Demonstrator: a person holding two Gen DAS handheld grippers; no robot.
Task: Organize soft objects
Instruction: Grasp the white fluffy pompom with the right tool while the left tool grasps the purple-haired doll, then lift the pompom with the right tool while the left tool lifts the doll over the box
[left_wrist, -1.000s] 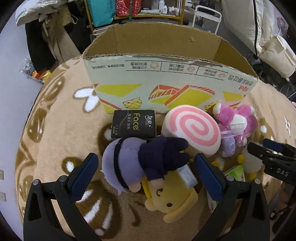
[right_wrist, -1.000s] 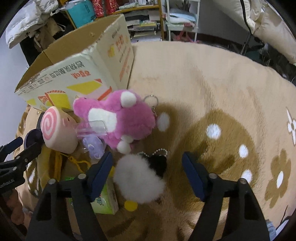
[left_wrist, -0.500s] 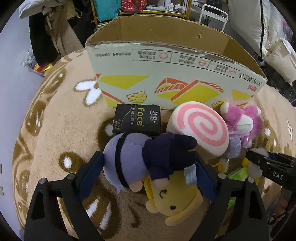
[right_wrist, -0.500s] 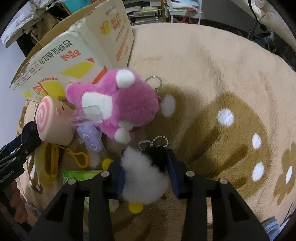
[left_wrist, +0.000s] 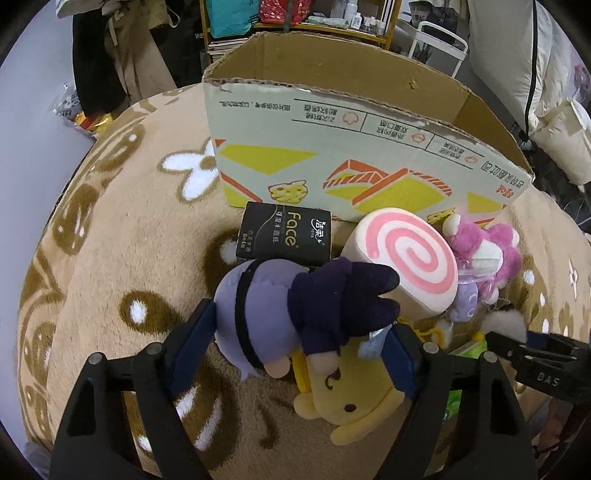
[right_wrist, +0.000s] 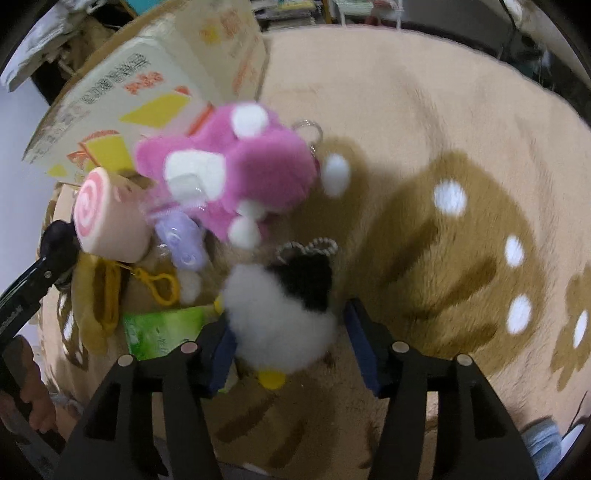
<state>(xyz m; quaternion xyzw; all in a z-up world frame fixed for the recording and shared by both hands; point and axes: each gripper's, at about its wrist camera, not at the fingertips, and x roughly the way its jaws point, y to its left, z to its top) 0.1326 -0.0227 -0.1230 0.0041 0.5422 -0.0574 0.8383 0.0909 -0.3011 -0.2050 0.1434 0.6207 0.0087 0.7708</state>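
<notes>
The left claw (left_wrist: 301, 349) has been closing and now clamps the purple doll (left_wrist: 295, 302), which lies on the rug (left_wrist: 122, 258) before a black pack (left_wrist: 284, 234) reading "Face". The right claw (right_wrist: 291, 341) has just been reopening, loose around the white pompom (right_wrist: 280, 328).

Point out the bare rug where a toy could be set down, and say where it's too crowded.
Free: the wide rug right of the pink plush and cardboard box, and the rug left of the black tissue pack. Crowded: the heap before the box, where the purple doll, swirl cushion, yellow bear and white fluffy charm lie together.
</notes>
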